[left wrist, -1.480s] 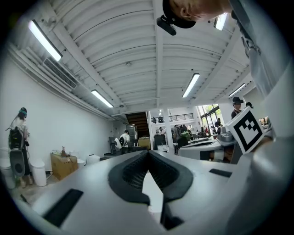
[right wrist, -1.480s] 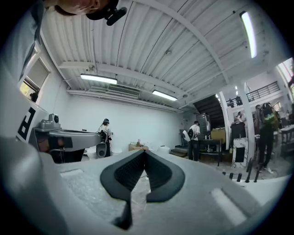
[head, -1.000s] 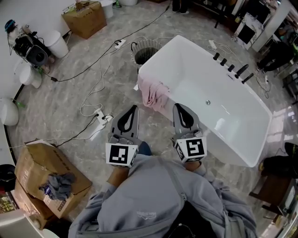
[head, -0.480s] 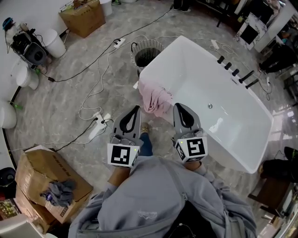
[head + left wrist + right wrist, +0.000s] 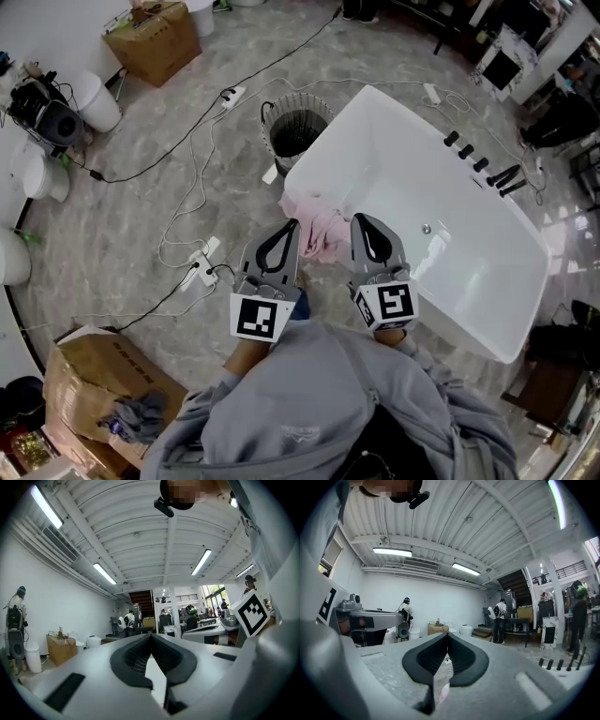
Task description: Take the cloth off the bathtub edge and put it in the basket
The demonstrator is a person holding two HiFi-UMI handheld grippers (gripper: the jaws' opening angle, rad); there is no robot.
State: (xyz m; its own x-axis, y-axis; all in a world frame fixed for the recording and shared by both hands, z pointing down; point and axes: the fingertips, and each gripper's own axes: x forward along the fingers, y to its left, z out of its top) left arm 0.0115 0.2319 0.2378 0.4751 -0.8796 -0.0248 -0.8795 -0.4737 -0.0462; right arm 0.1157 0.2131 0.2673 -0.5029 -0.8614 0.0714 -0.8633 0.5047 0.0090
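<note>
In the head view a pink cloth (image 5: 320,231) hangs crumpled over the near left rim of the white bathtub (image 5: 379,101). A round wire basket (image 5: 297,116) stands on the floor just beyond the tub's left corner. My left gripper (image 5: 292,225) is shut and empty, with its tip just left of the cloth. The right gripper (image 5: 360,218) is also shut and empty, its tip just right of the cloth over the tub's edge. Both gripper views look out level across the room, and the cloth does not show in them. Each shows closed jaws, left (image 5: 151,635) and right (image 5: 447,634).
Cables and a power strip (image 5: 202,259) trail over the marble floor left of me. A cardboard box with grey rags (image 5: 105,386) sits at the lower left, another box (image 5: 156,41) at the upper left. Black taps (image 5: 484,159) line the tub's far rim. People stand far off.
I have come closer to the tub, and the cloth now lies right between the gripper tips. The left gripper has shifted right toward the cloth. Both stay shut.
</note>
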